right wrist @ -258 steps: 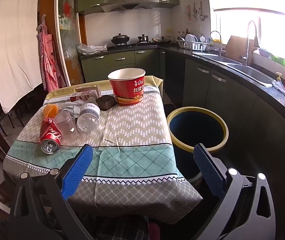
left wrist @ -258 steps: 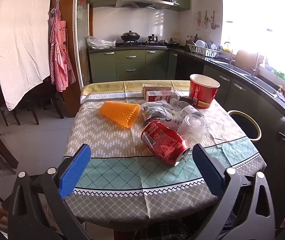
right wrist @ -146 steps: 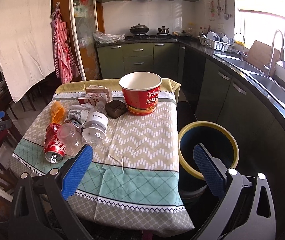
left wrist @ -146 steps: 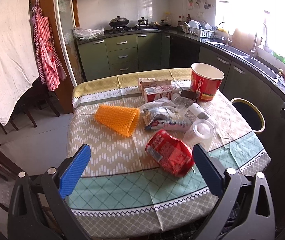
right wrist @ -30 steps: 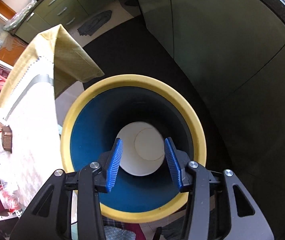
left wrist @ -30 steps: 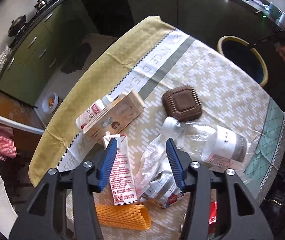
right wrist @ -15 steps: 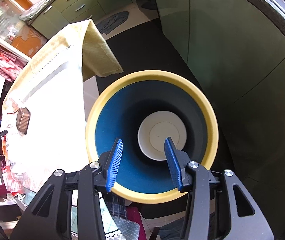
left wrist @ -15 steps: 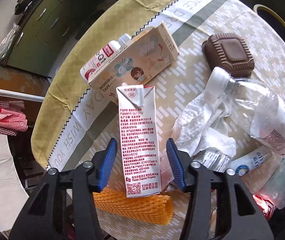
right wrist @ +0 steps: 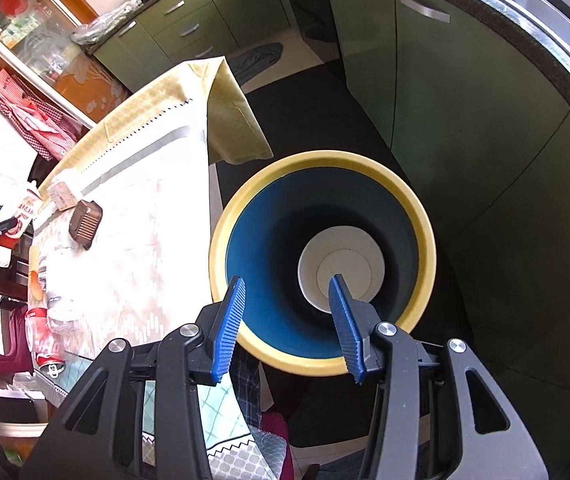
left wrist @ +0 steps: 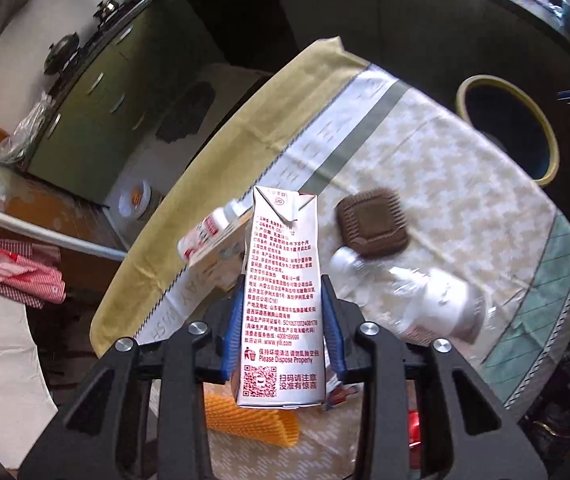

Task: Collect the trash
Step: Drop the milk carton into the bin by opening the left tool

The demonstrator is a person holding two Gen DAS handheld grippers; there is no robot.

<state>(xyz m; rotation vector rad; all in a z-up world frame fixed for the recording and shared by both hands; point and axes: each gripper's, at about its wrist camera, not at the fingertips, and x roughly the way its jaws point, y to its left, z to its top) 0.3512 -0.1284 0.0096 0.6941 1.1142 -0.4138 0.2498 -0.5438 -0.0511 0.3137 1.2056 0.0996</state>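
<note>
My left gripper is shut on a white milk carton with red print and holds it above the table. A second carton, a brown square lid, a clear plastic bottle, an orange foam net and a red can lie on the table below. My right gripper is open and empty above the yellow-rimmed blue bin. The white paper bowl lies in the bin's bottom.
The bin stands on the dark floor beside the table, in front of green kitchen cabinets. The cloth's yellow corner hangs near the bin. A red checked apron hangs at the left.
My left gripper closed on the milk carton and lifted it off the table. My right gripper drew back from the bin, with the white bowl left inside.
</note>
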